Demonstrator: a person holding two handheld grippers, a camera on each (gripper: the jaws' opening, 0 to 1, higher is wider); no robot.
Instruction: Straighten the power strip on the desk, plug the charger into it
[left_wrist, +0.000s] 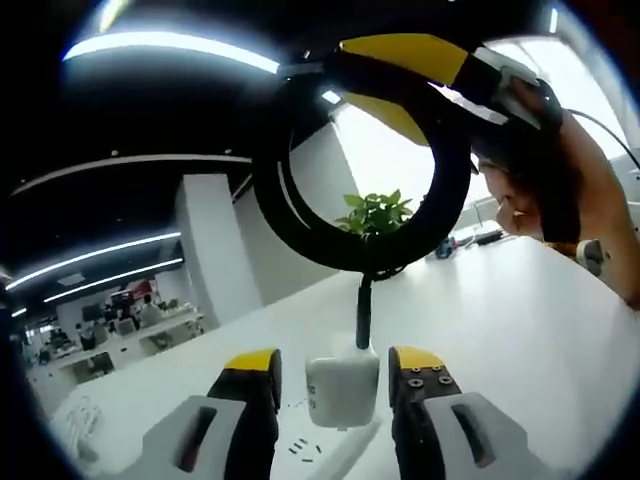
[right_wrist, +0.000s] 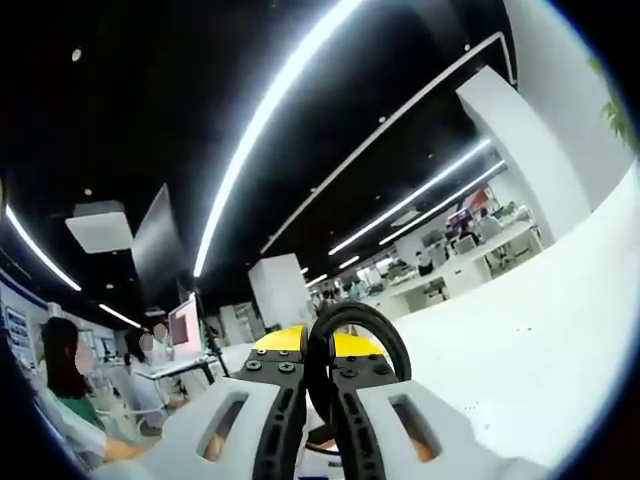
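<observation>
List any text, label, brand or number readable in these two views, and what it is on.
None can be read.
Charger: white face, no print to be seen.
Power strip: only socket slots show, no lettering.
Left gripper and right gripper: yellow and black pads with screws, no marks.
Red patch in the far office: may be a sign, too small and blurred to read.

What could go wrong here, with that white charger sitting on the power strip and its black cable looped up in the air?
The right gripper holds the black cable up in a loop, shut on it in its own view. A pull could tip the charger out of the power strip. The left gripper has its jaws apart beside the charger, so nothing steadies it. Whether it is fully seated cannot be told.
</observation>
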